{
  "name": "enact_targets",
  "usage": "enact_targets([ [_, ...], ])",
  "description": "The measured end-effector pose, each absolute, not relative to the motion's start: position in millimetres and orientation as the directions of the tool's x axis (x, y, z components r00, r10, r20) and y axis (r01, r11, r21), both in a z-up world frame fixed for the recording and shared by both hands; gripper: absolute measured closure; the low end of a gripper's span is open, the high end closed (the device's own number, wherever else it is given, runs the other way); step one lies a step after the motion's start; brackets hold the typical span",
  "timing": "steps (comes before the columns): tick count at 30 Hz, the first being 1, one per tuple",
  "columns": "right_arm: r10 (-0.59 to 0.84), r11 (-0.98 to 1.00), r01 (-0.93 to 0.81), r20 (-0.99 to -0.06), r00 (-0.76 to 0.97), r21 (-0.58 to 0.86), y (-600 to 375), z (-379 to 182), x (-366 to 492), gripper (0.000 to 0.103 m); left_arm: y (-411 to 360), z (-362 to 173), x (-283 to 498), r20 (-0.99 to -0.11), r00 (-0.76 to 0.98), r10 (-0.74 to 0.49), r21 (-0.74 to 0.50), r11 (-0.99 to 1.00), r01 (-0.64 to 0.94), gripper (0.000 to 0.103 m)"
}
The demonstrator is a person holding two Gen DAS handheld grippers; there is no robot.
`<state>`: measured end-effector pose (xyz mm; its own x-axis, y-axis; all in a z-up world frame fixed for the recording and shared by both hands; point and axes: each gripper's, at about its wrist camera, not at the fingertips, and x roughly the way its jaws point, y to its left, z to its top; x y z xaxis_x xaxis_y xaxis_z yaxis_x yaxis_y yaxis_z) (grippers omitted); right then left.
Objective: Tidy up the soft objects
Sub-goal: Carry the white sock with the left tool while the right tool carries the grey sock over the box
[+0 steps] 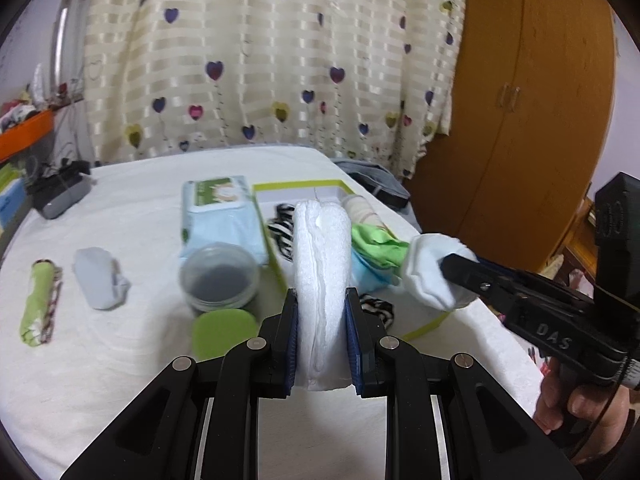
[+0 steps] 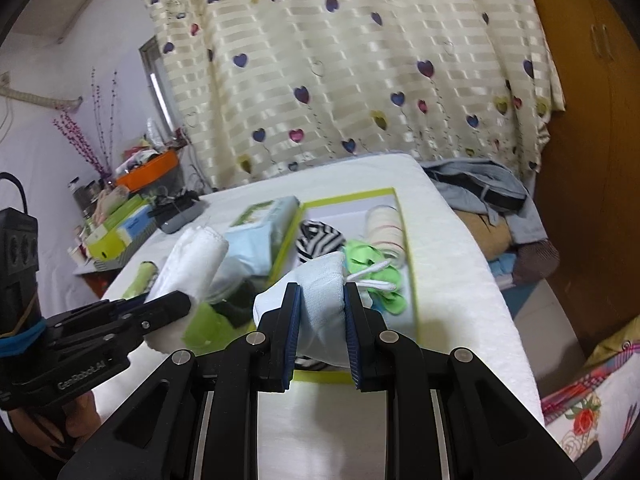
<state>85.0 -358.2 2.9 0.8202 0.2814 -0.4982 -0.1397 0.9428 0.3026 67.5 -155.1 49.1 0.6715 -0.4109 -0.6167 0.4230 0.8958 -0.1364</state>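
My left gripper is shut on a folded white towel and holds it upright above the table, left of the green-rimmed tray. My right gripper is shut on a pale blue rolled sock over the tray's near part; the sock also shows in the left wrist view. The tray holds a zebra-striped sock, a green cloth and a cream striped roll. The towel also shows in the right wrist view.
On the white table: a wet-wipes pack, a clear jar with its green lid beside it, a grey sock bundle, a green rolled cloth, a dark device. Grey clothes lie beyond the table's right edge.
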Motion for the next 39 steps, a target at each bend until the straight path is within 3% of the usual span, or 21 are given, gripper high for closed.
enact_targets([
  [18,0.282,0.95,-0.131,-0.595,0.753,0.285,-365,-31,114,0.081,-196,14,95,-0.706,0.535,-0.463,-0.184,0.85,0.494,0.084],
  [39,0.263,0.961,-0.142,-0.637,0.725,0.235,-359,-35,156,0.081,-208,1,132,-0.75,0.529,-0.398,-0.169,0.888,0.428,0.084],
])
